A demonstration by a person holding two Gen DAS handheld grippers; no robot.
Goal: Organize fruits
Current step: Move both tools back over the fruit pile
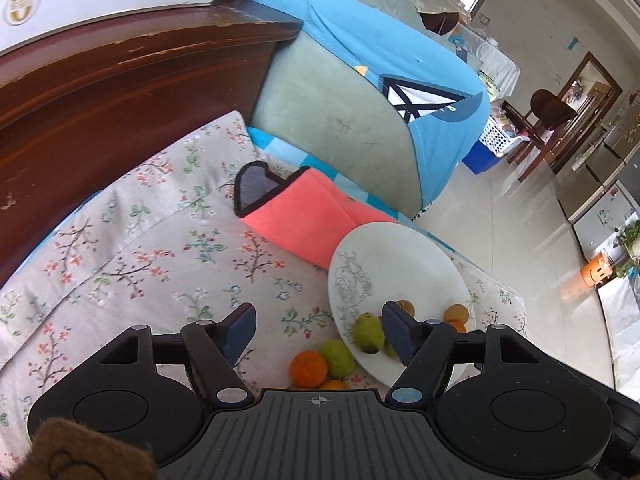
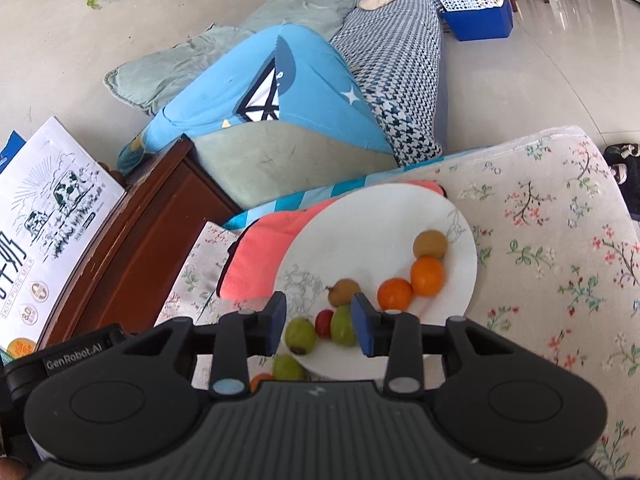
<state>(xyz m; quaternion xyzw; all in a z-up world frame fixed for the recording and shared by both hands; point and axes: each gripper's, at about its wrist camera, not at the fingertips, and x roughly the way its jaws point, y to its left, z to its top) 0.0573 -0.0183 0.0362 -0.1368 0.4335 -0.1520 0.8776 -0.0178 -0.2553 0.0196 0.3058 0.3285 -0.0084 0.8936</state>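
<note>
A white plate lies on a floral bed cover. It holds two oranges, a brown round fruit, a brownish pear, a small red fruit and two green pears. Off its near rim lie another green pear and an orange. My right gripper hovers over the plate's near edge, open, its pads clear of the fruit. In the left wrist view the plate is at right. My left gripper is open wide above an orange and a green pear on the cover.
A folded coral cloth lies under the plate's far edge. A dark wooden headboard with a milk carton box on it stands at left. Behind lie blue and green pillows; a tiled floor lies past the bed edge.
</note>
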